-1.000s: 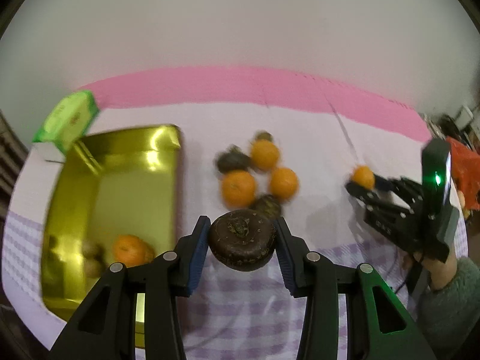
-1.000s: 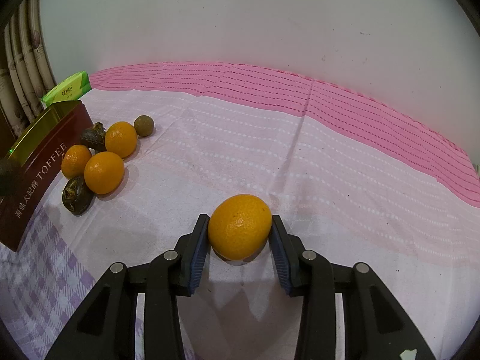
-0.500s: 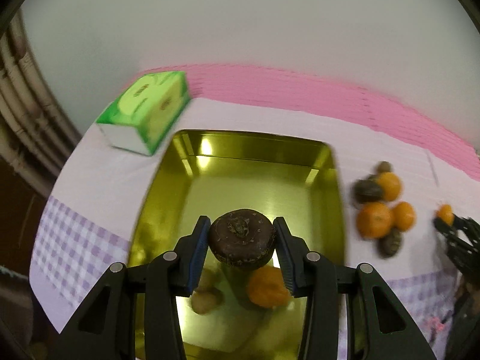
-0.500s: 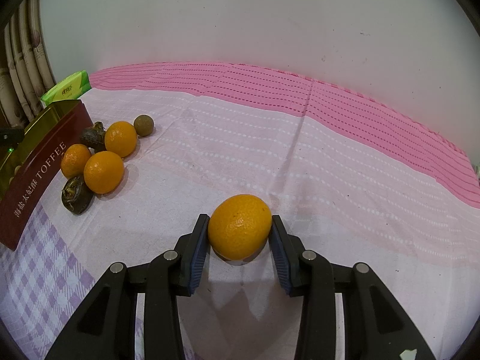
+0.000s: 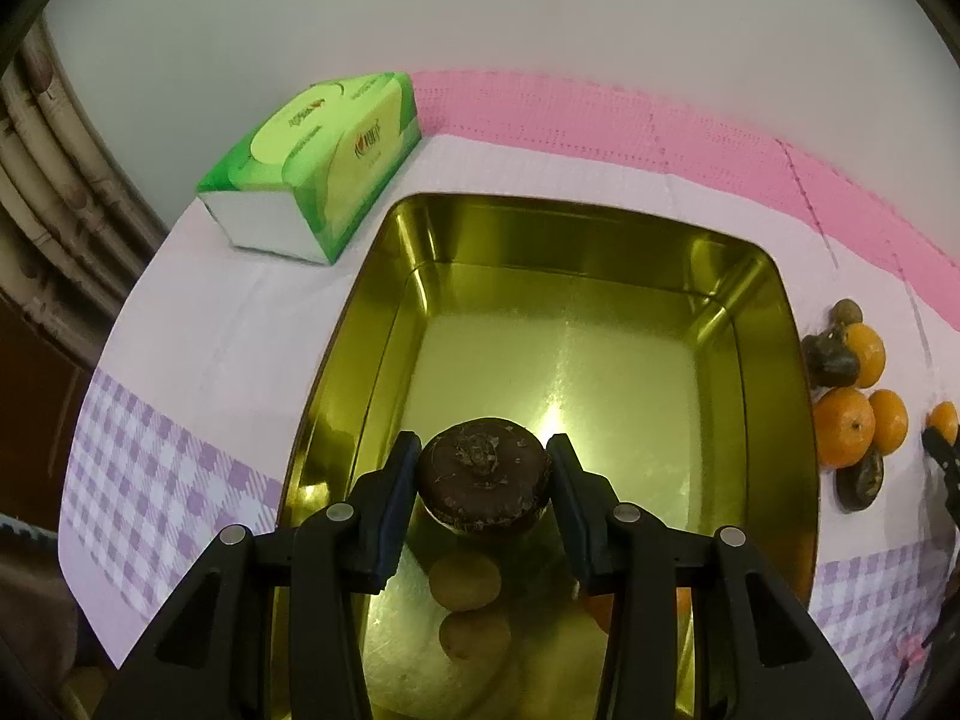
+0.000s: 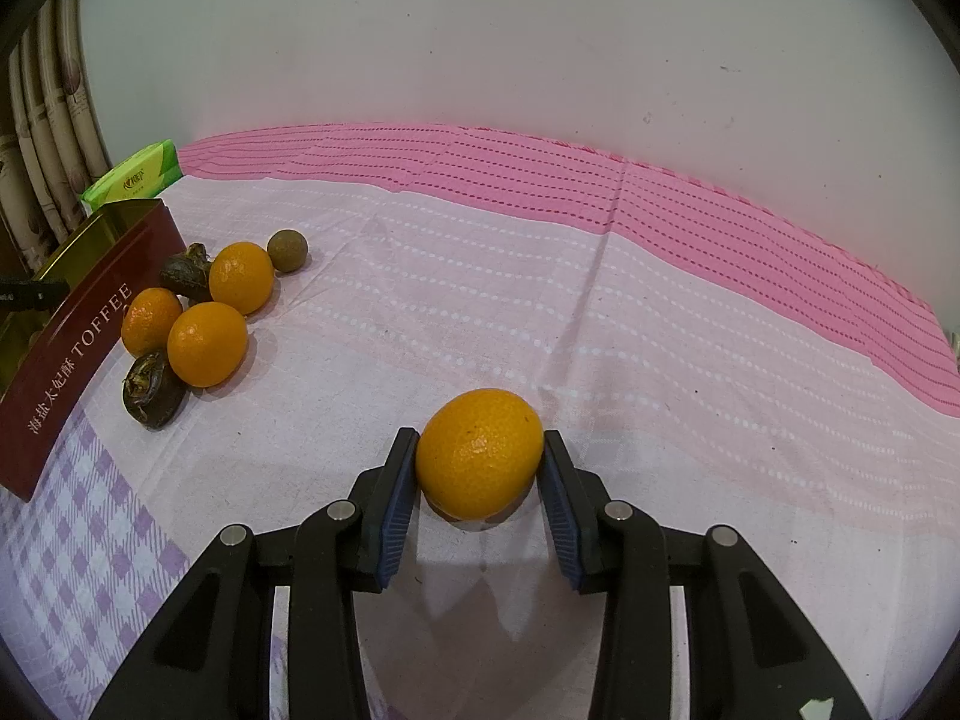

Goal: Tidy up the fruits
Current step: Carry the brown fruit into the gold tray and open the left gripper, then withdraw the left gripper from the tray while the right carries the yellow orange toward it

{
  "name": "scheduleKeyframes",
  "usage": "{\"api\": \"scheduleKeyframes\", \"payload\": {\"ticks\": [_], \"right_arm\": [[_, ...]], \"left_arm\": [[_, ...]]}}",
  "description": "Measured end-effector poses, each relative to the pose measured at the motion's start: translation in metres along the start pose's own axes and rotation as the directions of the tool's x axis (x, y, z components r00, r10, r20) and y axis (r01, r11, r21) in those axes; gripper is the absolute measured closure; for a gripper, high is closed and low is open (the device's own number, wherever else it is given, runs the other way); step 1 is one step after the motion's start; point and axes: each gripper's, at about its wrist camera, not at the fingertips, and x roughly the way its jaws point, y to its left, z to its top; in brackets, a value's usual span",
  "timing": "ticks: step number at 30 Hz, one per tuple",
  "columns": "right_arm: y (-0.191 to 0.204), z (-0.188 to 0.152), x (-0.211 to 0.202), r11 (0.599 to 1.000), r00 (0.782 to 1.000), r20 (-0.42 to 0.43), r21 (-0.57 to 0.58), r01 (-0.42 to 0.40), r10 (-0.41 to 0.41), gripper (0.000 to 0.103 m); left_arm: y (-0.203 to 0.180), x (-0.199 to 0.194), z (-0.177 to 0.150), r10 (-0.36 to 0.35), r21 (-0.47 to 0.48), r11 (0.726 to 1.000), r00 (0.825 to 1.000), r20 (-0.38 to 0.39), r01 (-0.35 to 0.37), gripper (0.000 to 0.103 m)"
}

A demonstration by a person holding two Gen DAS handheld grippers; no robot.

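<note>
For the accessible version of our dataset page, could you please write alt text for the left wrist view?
The left gripper holds a dark brown fruit above an open gold tin, where two small tan fruits already lie. A green tissue pack sits behind the tin on a pink and white cloth, with oranges and dark fruits to the tin's right.

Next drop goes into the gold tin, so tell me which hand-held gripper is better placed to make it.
Left. The left hand-held gripper holds the dark brown fruit directly above the open gold tin. The right hand-held gripper grips an orange over the cloth, away from the tin.
</note>
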Motion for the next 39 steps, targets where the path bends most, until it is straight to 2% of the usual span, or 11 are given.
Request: {"api": "scheduleKeyframes", "payload": {"ticks": [13, 22, 27, 39], "right_arm": [[-0.001, 0.0, 0.0, 1.0, 1.0, -0.001, -0.001, -0.001, 0.001, 0.066], [0.0, 0.0, 0.0, 1.0, 1.0, -0.001, 0.0, -0.001, 0.001, 0.066], [0.0, 0.0, 0.0, 1.0, 1.0, -0.002, 0.001, -0.002, 0.002, 0.066], [0.0, 0.0, 0.0, 1.0, 1.0, -0.002, 0.0, 0.0, 0.0, 0.066]], "left_arm": [[0.001, 0.015, -0.001, 0.013, -0.002, 1.0, 0.999, -0.044, -0.013, 0.059], [0.001, 0.012, -0.002, 0.029, 0.005, 1.0, 0.999, -0.04, -0.028, 0.057], [-0.003, 0.001, -0.004, 0.044, 0.019, 0.999, 0.999, -0.014, -0.044, 0.049], [-0.001, -0.043, -0.027, 0.043, 0.005, 0.999, 0.995, 0.085, -0.044, 0.047]]}}
